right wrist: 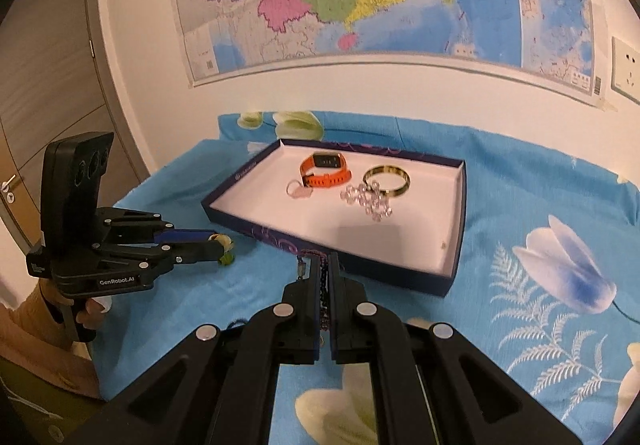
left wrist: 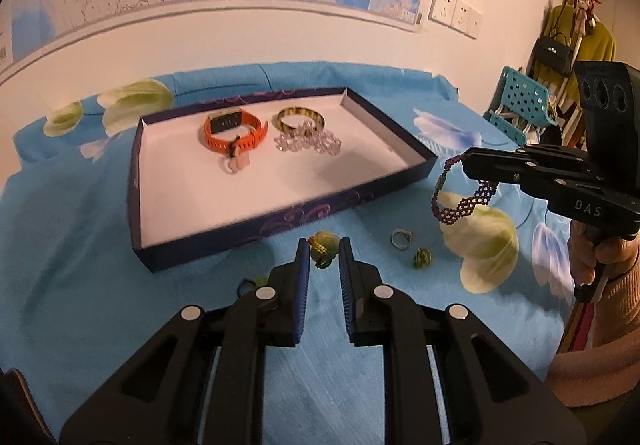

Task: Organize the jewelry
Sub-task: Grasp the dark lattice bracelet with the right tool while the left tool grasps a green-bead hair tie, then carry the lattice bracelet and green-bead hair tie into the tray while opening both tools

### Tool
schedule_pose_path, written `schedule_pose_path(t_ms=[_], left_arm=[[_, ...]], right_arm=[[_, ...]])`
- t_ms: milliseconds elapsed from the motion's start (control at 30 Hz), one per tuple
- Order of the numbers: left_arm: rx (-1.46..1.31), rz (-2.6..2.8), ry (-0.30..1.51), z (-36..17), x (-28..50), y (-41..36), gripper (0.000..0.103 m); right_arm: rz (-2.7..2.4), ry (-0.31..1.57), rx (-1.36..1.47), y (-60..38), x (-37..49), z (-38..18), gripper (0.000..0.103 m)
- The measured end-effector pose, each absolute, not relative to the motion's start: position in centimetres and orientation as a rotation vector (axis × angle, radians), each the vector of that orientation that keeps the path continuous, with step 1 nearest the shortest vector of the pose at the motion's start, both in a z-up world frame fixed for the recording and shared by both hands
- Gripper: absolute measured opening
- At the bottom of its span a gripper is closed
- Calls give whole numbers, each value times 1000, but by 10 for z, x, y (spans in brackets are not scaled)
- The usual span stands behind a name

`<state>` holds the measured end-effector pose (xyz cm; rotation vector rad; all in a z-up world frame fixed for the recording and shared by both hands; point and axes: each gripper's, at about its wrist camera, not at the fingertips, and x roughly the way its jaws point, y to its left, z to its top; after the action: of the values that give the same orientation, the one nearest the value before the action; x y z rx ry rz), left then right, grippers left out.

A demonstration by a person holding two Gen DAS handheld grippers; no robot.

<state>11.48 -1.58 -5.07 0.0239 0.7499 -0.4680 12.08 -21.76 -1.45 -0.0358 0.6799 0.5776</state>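
Note:
A dark blue tray point(left wrist: 256, 223) point(right wrist: 456, 241) with a white floor holds an orange watch point(left wrist: 234, 131) point(right wrist: 326, 169), a gold bangle point(left wrist: 298, 117) point(right wrist: 387, 178) and a clear crystal bracelet point(left wrist: 308, 143) point(right wrist: 366, 201). My left gripper point(left wrist: 325, 247) point(right wrist: 222, 243) is just in front of the tray's near wall, shut on a small green and yellow trinket point(left wrist: 322, 243) point(right wrist: 227, 245). To the right of the tray, my right gripper point(left wrist: 466, 161) point(right wrist: 329, 265) is shut on a purple beaded bracelet point(left wrist: 464, 203) point(right wrist: 325, 305), which hangs above the cloth.
A silver ring point(left wrist: 401, 238) and a small green piece point(left wrist: 422, 258) lie on the blue flowered cloth point(left wrist: 100, 245) right of my left gripper. A wall with a map stands behind the table. A blue plastic chair point(left wrist: 520, 101) and hanging clothes are at the far right.

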Motion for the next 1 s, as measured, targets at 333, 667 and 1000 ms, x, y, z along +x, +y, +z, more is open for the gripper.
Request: schedule_pose_path(t_ms=[333, 667, 1000], left_arm=[[20, -433, 715, -36, 133, -9, 15], [19, -409, 705, -32, 157, -10, 15], [7, -384, 729, -38, 181, -7, 15]], right_arm=[[586, 650, -26, -213, 146, -3, 2], [569, 632, -21, -205, 176, 4, 2], [561, 675, -12, -195, 204, -8, 2]])
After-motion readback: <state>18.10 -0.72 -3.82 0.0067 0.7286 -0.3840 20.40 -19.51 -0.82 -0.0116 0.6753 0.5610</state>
